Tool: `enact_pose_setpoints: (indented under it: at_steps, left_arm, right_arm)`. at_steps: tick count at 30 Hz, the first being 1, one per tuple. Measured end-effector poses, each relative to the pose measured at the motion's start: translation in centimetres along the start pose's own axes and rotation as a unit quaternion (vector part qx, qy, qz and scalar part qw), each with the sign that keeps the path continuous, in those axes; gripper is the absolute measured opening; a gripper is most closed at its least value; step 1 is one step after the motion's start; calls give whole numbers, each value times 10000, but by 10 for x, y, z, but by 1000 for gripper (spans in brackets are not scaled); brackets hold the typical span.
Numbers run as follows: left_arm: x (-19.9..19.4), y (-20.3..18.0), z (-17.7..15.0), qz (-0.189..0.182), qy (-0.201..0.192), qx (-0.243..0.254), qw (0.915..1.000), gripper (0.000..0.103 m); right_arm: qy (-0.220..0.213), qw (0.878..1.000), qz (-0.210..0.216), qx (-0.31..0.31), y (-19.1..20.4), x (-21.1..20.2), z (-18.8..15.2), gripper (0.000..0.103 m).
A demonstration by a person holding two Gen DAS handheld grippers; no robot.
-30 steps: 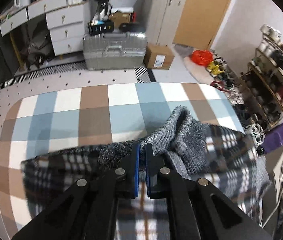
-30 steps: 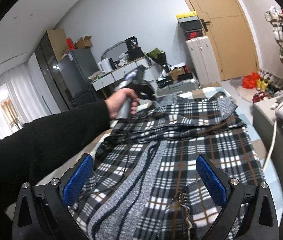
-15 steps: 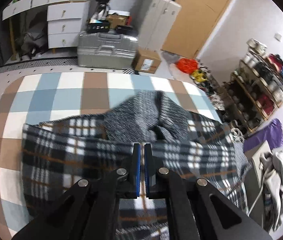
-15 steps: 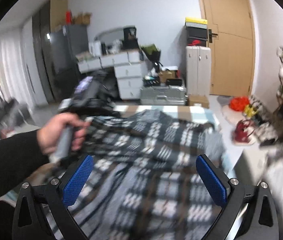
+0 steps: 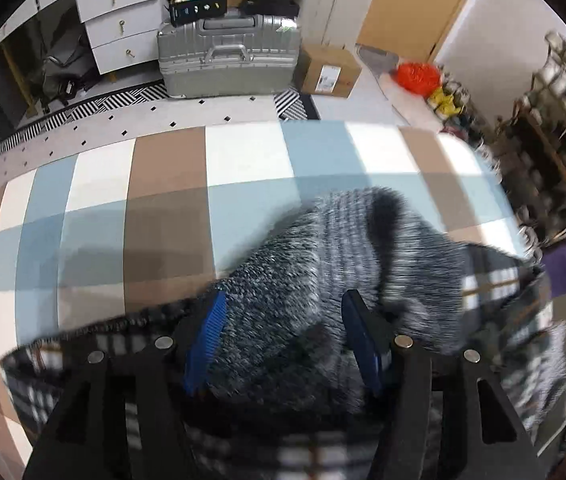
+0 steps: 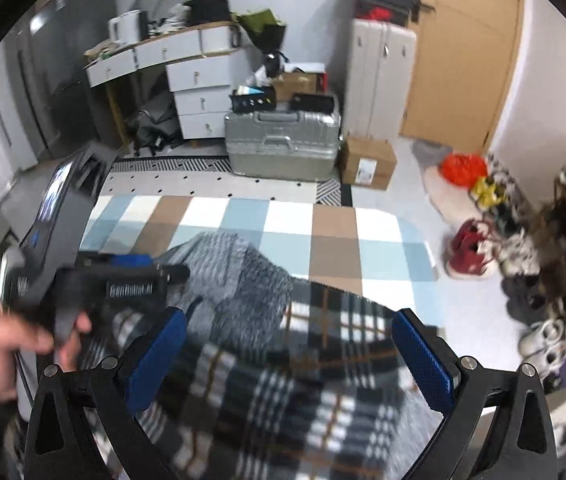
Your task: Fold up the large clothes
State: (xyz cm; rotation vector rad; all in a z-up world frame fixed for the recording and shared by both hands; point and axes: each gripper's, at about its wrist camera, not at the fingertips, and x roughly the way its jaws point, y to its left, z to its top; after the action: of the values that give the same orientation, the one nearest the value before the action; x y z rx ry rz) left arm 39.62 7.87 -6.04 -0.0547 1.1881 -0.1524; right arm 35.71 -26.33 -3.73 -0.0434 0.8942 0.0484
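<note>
Grey knit collar [image 5: 323,264] between left tongs [image 5: 283,332] (hand [image 6: 7,344] only right view).

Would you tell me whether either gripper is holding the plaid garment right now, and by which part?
Neither. The left gripper has just been opening, its fingers apart around the plaid garment's grey knit collar. The right gripper is open above it.

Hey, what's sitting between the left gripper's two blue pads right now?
The grey knit part of the plaid garment bunches between the left gripper pads, whose jaws have just been opening; the left wrist view shows it.
</note>
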Motion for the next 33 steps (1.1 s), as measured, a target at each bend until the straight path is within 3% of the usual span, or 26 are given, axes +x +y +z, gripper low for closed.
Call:
enact_pose_setpoints:
  at_steps: [2,3,4,9,12,15,20,23,28,29,31,33]
  left_arm:
    - [2,1,4,386,-194,90,9990,37]
    - [5,4,5,323,-187,113,9992,18]
    - [7,7,7,344,-169,122,9992,11]
    - [2,22,0,-45,-263,57,9996,6]
    - [-6,26,-16,-278,-314,-148,9990,6]
    - [-5,30,-21,-517,-373,-301,9975,6]
    - [-10,34,-21,-719,-371,-397,9959,6]
    - [-9,33,-22,-725,-416,-368,9958,6]
    - [-10,31,-25,-705,-463,-354,9958,6]
    - [-11,33,-26,-708,-464,-391,9956,6]
    - [-13,35,-30,-730,-456,-501,9950,6]
    - [-18,35,-32,-735,-472,-539,9947,6]
  right_arm:
    - [103,9999,-119,-59,0,18,7,103]
    - [143,9997,-180,-101,1,26,9,103]
    - [177,9996,-204,-129,3,31,13,103]
    - [276,9994,-132,-159,13,50,22,103]
    - [402,9981,-435,-197,20,69,29,103]
    - [566,9977,-359,-48,23,89,35,102]
    - [890,9954,-198,-280,38,112,30,88]
    - [900,9928,-373,-695,51,122,24,78]
    - [877,9910,-344,-950,62,133,24,48]
    - [857,9914,-325,-935,63,133,24,40]
    - [807,9917,-425,-910,65,129,24,12]
    - [666,9932,-472,-831,65,116,25,11]
